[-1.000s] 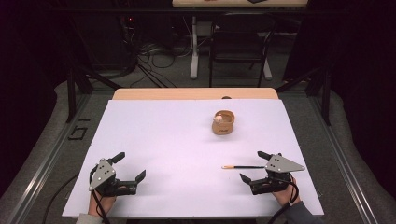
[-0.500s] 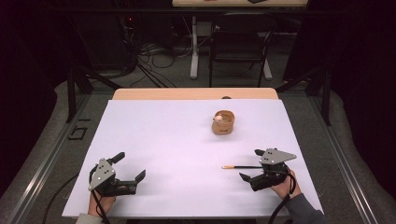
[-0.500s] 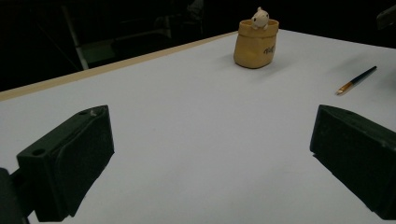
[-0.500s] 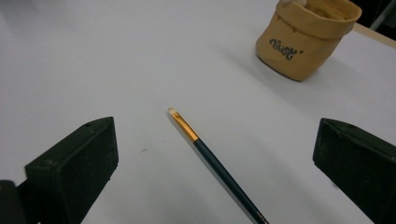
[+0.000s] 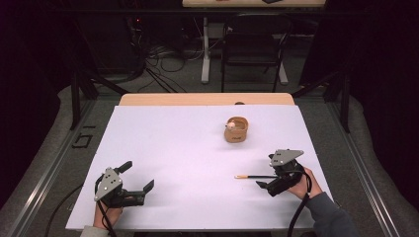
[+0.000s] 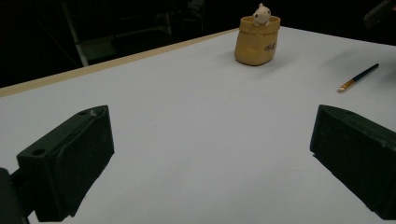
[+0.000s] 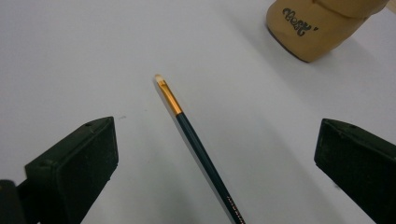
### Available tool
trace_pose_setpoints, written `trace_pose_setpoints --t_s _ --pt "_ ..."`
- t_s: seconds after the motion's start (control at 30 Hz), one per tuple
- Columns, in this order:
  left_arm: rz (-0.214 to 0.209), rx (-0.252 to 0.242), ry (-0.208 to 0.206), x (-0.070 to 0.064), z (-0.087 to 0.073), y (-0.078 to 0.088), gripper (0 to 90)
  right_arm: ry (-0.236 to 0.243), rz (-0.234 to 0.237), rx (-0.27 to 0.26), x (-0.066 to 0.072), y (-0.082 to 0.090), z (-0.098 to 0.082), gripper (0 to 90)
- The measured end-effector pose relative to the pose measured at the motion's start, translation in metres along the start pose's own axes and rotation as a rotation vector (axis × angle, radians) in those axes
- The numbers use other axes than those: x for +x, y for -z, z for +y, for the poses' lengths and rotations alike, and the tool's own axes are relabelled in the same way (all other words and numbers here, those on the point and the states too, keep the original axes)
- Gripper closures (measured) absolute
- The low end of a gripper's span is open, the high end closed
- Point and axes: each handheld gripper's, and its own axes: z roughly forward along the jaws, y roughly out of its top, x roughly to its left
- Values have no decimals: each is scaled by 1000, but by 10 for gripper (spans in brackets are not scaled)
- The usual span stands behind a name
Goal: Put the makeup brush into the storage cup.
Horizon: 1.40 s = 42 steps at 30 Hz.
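right gripper fingers spread astride the paintbrush lying flat on the table: judged light, thin, stiff, roll-prone; pinch mid-handle; left gripper fingers spread, idle.

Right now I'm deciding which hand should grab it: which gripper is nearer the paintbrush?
Right. The right gripper hangs open over the paintbrush, whose handle lies between its jaws. The left gripper is open far across the table.
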Motion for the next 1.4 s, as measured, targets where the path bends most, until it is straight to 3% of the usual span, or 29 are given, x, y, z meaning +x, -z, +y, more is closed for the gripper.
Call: trace_pose_setpoints --t_s 0.1,0.27,0.53,0.57,0.6,0.63,0.67,0.9,1.07,1.17,1.27,1.4 --pt "-2 0 -1 0 0 0 0 36 13 47 -4 -1 7 0" --pt "-1 0 1 0 0 0 0 54 26 99 -11 -3 17 0" --pt "-5 3 -1 0 0 0 0 74 52 130 -22 -12 28 0" --pt "-6 3 -2 0 0 0 0 89 66 191 -25 -10 32 0" --pt "-7 2 -3 0 0 0 0 89 66 191 -25 -10 32 0" --pt "-5 3 -3 0 0 0 0 76 56 115 -24 -16 30 0" --pt "-5 3 -3 0 0 0 0 86 60 168 -26 -13 33 0" --pt "-6 4 -3 0 0 0 0 114 83 208 -30 -16 40 0" --pt "-5 6 -5 0 0 0 0 118 97 229 -28 -22 41 0" --pt "-7 7 -4 -1 0 0 0 129 105 280 -26 -23 43 0" --pt "-7 7 -5 0 0 0 0 138 106 280 -24 -28 44 1" --pt "-6 6 -6 0 0 0 0 161 112 305 -21 -32 44 77"
